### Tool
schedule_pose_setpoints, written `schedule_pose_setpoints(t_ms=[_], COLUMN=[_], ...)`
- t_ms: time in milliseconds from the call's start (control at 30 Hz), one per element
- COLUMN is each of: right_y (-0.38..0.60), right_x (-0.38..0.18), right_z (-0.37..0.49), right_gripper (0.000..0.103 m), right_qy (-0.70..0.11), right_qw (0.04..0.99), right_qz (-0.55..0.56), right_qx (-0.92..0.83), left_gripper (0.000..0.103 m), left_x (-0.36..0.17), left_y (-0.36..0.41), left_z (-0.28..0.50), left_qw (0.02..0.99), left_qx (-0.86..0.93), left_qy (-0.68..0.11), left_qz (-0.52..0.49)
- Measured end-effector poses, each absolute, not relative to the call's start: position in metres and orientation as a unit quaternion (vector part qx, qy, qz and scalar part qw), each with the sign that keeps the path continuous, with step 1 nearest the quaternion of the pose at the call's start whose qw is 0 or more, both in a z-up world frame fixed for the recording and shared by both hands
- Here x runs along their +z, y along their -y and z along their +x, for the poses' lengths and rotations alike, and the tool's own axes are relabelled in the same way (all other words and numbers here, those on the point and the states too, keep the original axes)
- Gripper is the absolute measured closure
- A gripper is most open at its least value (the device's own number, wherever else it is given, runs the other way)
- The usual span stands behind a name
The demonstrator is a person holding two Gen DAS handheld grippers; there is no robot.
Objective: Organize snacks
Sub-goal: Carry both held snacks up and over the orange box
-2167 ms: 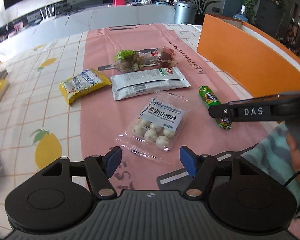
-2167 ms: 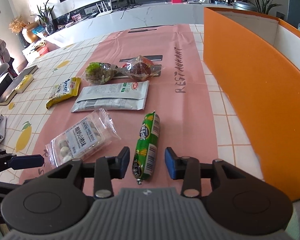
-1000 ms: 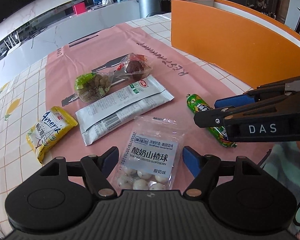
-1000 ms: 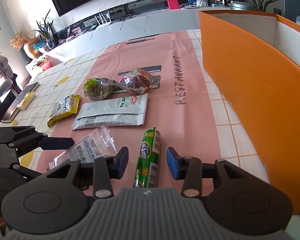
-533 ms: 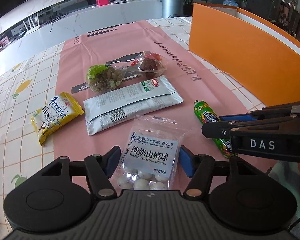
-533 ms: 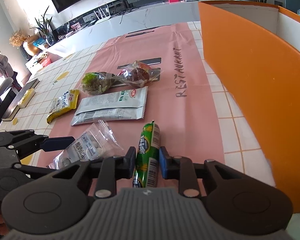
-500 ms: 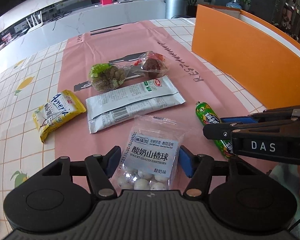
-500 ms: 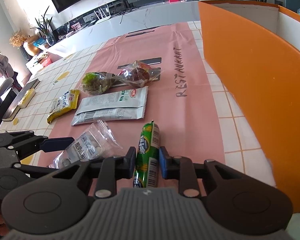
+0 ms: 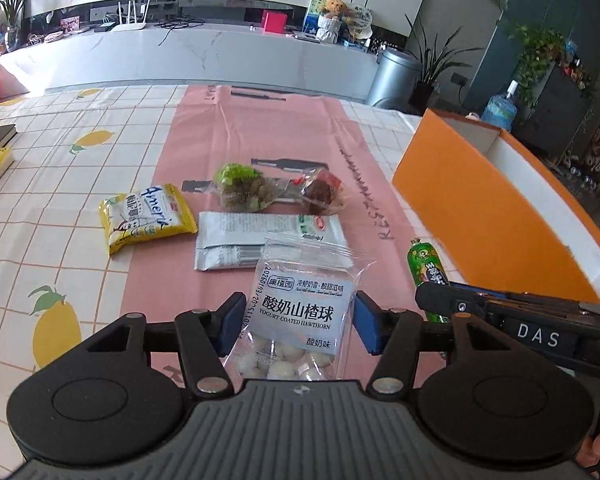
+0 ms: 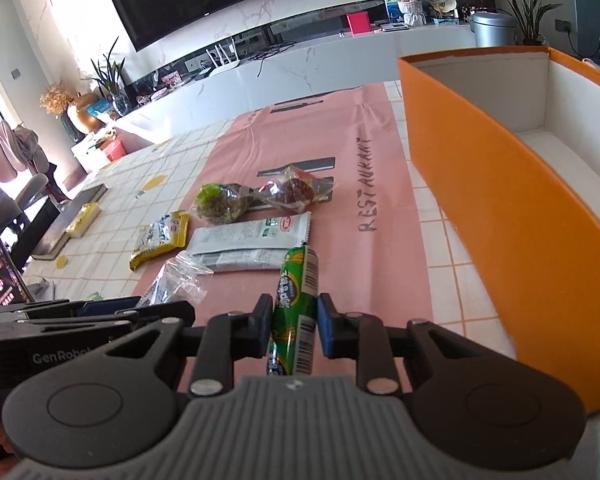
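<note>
— Two packets are in hand at once. Why both together?

— In my left wrist view, my left gripper (image 9: 296,322) has the clear hawthorn-ball bag (image 9: 300,312) between its blue pads (image 9: 231,326), and the jaws are closing on it. The pads look to press the bag's sides, and its top stands up off the pink runner (image 9: 260,128), so I judge it gripped. I hold it by the lower half so the label end stays free. The silver packet (image 9: 260,234), yellow wafer packet (image 9: 146,218) and two small clear-wrapped snacks (image 9: 242,190) lie further along the runner.

— And the other view?

— There my right gripper (image 10: 294,330) is clamped tight on the green sausage stick (image 10: 296,296), across its width near the barcode end, so the stick points straight ahead. The orange box (image 10: 500,200) stands just to the right, open-topped with a white inside. I take it that the snacks belong in there, which is why I grabbed the stick nearest it with this hand.
</note>
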State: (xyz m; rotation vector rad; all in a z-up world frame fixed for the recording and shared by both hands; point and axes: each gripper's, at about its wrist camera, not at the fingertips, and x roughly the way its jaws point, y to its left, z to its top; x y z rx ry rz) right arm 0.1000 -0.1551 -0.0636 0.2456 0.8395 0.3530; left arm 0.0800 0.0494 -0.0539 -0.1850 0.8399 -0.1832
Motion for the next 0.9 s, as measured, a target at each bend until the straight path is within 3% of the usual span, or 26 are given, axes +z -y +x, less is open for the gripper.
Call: schedule_pose_setpoints(t_ms=[300, 467, 900], right_y=[0.235, 0.296, 0.376], right_x=[0.003, 0.03, 0.002], right_z=[0.107, 0.125, 0.199], right_gripper=[0.082, 0.082, 0.082], right_qy=[-0.382, -0.394, -0.472], right_qw=[0.897, 0.896, 0.866], right_qz=[0.134, 0.129, 0.08], right_qx=[0.177, 0.162, 0.146], left_gripper=[0.037, 0.037, 0.037], left_x=[0.014, 0.042, 0.01], left_y=[0.017, 0.081, 0.211], left_z=[0.115, 0.151, 0.237], left_qw=[0.898, 0.893, 0.849], left_qx=[-0.176, -0.227, -0.298], left_qy=[-0.387, -0.383, -0.405], left_qz=[-0.112, -0.058, 0.162])
